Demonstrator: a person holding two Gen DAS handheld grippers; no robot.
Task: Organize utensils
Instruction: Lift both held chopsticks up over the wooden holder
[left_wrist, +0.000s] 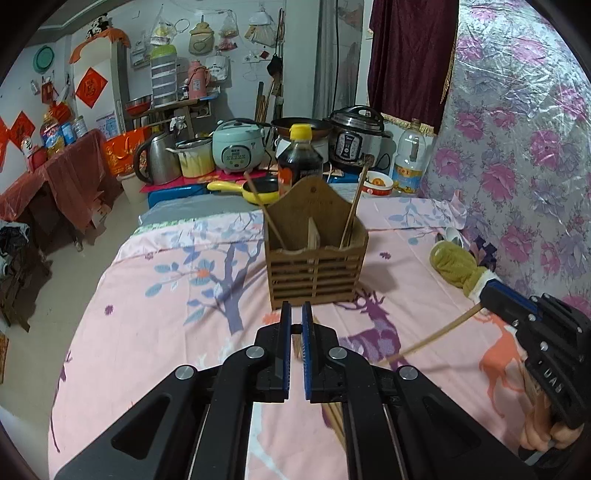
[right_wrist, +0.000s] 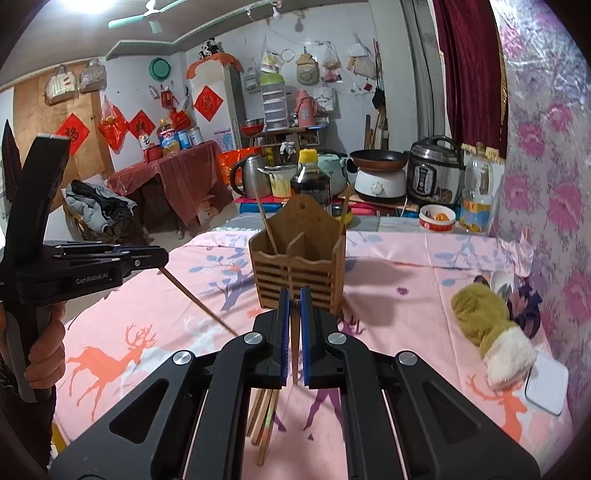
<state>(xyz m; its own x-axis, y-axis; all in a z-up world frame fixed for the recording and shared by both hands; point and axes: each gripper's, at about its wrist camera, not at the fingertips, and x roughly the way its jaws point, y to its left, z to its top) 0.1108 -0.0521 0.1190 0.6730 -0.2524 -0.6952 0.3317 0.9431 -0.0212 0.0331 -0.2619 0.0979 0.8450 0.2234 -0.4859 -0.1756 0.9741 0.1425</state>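
Observation:
A slatted wooden utensil holder (left_wrist: 316, 266) (right_wrist: 299, 269) stands upright on the pink deer-print sheet (left_wrist: 166, 332). One chopstick (left_wrist: 266, 214) leans in its left compartment and another (left_wrist: 354, 206) in its right. My left gripper (left_wrist: 295, 321) (right_wrist: 164, 258) is shut on a chopstick (right_wrist: 199, 301) that slants down from its tips. My right gripper (right_wrist: 294, 297) (left_wrist: 480, 301) is shut on another chopstick (left_wrist: 432, 338) (right_wrist: 295, 350). Both grippers hover just in front of the holder. Several loose chopsticks (right_wrist: 264, 417) (left_wrist: 334, 417) lie on the sheet below the grippers.
An olive plush mitten (right_wrist: 480, 317) and a white lidded box (right_wrist: 546, 384) lie at the right by the floral wall (left_wrist: 517, 147). Behind the holder stand a soy sauce bottle (left_wrist: 299, 155), a yellow pan (left_wrist: 255, 188), cookers and a kettle. The bed edge drops off at the left.

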